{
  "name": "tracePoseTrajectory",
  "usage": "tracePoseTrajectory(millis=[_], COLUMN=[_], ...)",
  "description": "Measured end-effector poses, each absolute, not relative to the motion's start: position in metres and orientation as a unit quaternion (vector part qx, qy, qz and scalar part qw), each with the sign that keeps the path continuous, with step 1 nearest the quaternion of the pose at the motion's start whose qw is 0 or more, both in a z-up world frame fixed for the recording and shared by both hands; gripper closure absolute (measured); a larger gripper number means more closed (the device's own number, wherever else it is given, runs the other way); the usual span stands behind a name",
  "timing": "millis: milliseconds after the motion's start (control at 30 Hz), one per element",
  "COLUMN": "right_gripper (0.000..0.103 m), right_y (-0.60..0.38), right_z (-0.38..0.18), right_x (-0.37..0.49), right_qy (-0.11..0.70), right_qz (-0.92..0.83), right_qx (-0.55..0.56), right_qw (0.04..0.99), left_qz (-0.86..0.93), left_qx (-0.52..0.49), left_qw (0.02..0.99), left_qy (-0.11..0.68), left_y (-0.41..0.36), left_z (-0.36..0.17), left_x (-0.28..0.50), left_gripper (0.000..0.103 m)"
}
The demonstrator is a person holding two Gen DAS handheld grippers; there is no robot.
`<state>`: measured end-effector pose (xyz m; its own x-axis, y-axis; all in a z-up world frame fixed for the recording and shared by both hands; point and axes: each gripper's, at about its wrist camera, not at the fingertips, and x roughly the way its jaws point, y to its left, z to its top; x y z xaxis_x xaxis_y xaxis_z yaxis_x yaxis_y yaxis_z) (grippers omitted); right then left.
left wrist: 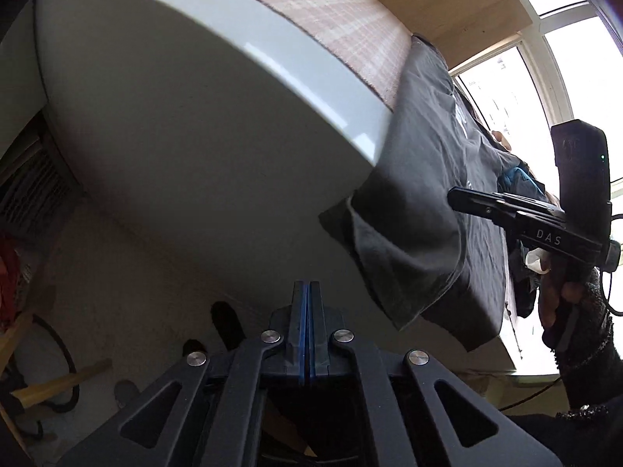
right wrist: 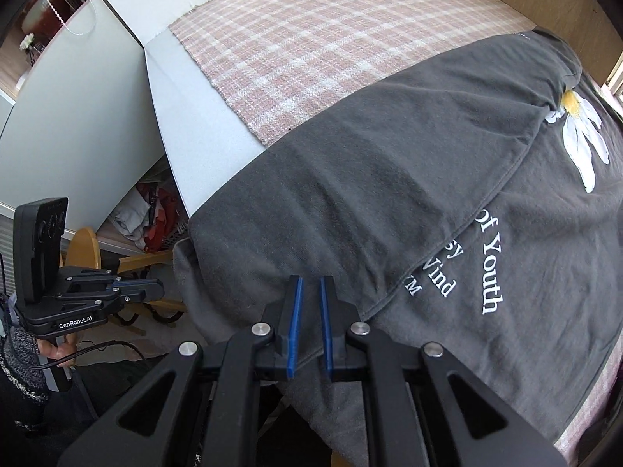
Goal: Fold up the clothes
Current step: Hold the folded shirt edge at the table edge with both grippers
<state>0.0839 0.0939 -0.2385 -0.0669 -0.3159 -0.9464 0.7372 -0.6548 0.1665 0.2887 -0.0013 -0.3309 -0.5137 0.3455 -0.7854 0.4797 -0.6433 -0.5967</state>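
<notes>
The right gripper (right wrist: 309, 323), slightly parted and empty, hovers over the shirt's (right wrist: 389, 194) near hem, its folded flap running away rightward. The left gripper (left wrist: 307, 327), pressed closed and empty, hangs lower, off the bench (right wrist: 202, 128) edge where the shirt droops.

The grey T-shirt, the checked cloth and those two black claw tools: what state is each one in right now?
Grey T-shirt: partly folded, one side laid over the print, its edge hanging off the table.
Checked cloth: spread flat, partly under the shirt.
Left gripper: shut, empty, held off the table.
Right gripper: open, above the shirt's hem.
</notes>
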Motion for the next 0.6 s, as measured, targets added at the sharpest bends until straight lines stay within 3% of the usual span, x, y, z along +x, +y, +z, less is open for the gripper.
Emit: tracePoseTrajectory(millis=[200,300,333,533,567,600], right_gripper=[0.095,0.094,0.094,0.094,0.094,0.094], right_y=[0.094,0.093,0.093,0.098,0.099,0.099], right_z=[-0.237,-0.236,-0.236,-0.235,-0.235,-0.234], right_x=[0.084,0.086,0.085,0.082,0.081,0.081], right_qy=[0.192,0.201,0.200,0.187,0.185,0.186], right_qz=[-0.707,-0.708,-0.708,-0.710,-0.711,-0.711], right_qx=[0.570,0.567,0.567,0.568,0.568,0.567], right_qw=[0.371,0.370,0.370,0.372,0.372,0.373], left_qz=[-0.776,-0.788,-0.790,-0.779,-0.777,-0.775], left_qx=[0.454,0.451,0.457,0.500,0.505,0.508], left_qw=[0.037,0.026,0.021,-0.002,-0.006,-0.012], left_qy=[0.437,0.418,0.408,0.378,0.377,0.375], left_y=[-0.024,-0.028,-0.027,-0.020,-0.019,-0.017], left_z=[-0.310,-0.295,-0.292,-0.304,-0.309,-0.313], left_x=[0.277,0.259,0.250,0.220,0.219,0.217], left_gripper=[0.103,0.085,0.083,0.083,0.085,0.095])
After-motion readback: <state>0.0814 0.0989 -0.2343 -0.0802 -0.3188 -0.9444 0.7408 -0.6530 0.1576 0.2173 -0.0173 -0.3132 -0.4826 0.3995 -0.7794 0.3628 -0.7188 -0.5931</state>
